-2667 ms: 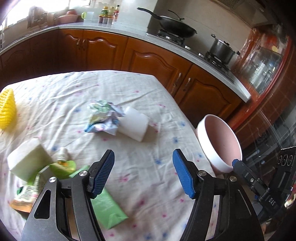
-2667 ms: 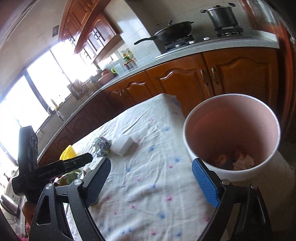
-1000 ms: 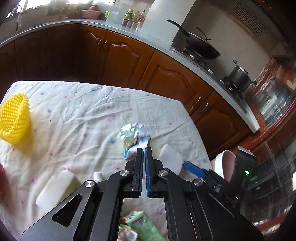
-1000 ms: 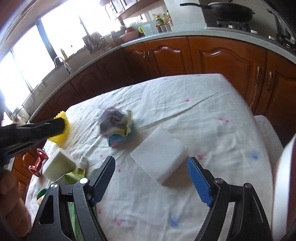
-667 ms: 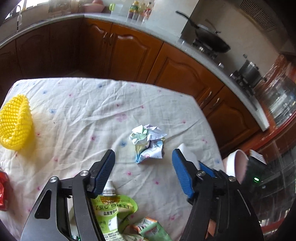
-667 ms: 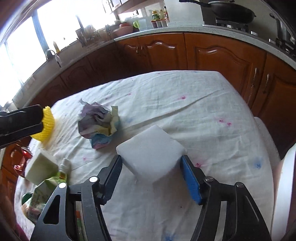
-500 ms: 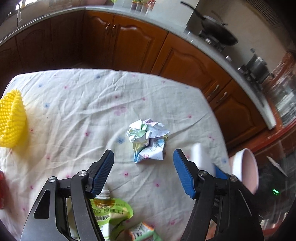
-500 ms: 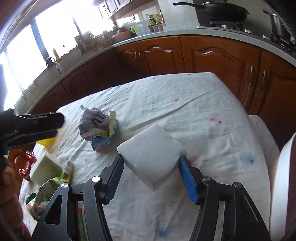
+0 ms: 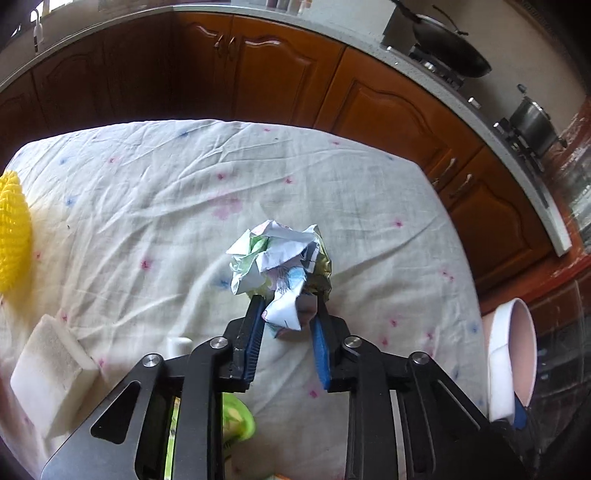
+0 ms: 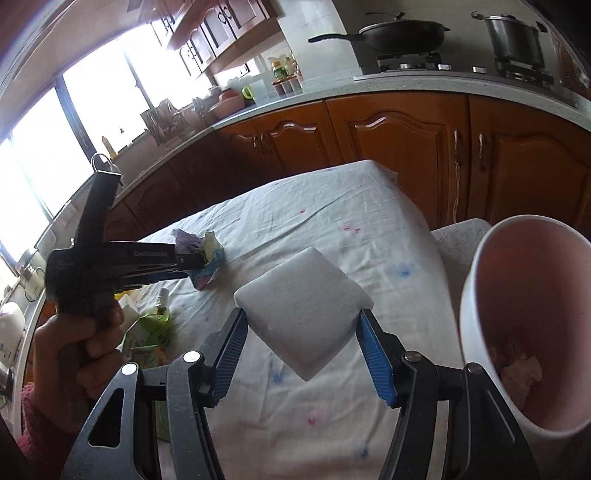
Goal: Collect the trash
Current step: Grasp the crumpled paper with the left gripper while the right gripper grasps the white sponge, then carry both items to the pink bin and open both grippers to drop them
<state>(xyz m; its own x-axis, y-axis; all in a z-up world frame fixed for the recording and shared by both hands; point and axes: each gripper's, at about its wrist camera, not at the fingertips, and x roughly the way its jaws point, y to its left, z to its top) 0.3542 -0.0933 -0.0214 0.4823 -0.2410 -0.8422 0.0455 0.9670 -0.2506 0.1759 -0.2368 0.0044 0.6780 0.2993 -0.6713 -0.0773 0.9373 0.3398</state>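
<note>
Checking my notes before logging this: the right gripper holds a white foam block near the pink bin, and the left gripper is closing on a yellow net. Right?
Not quite. The left gripper is closing on a crumpled paper wad, not the yellow net, which lies apart at the table's edge in the left wrist view. The rest holds.

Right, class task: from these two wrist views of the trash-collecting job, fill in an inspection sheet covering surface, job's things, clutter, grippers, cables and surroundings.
Surface: table under a wrinkled white flower-print cloth.
Job's things: crumpled ball of printed paper; white foam block lifted clear of the cloth; pink round bin beside the table, with scraps inside.
Clutter: yellow mesh basket, pale sponge block, green spouted drink pouch.
Grippers: left gripper closing with the paper ball between its jaws; right gripper clamped on the foam block.
Cables: nothing seen.
Surroundings: brown wooden cabinets, black wok and steel pot on the stove, bright window.
</note>
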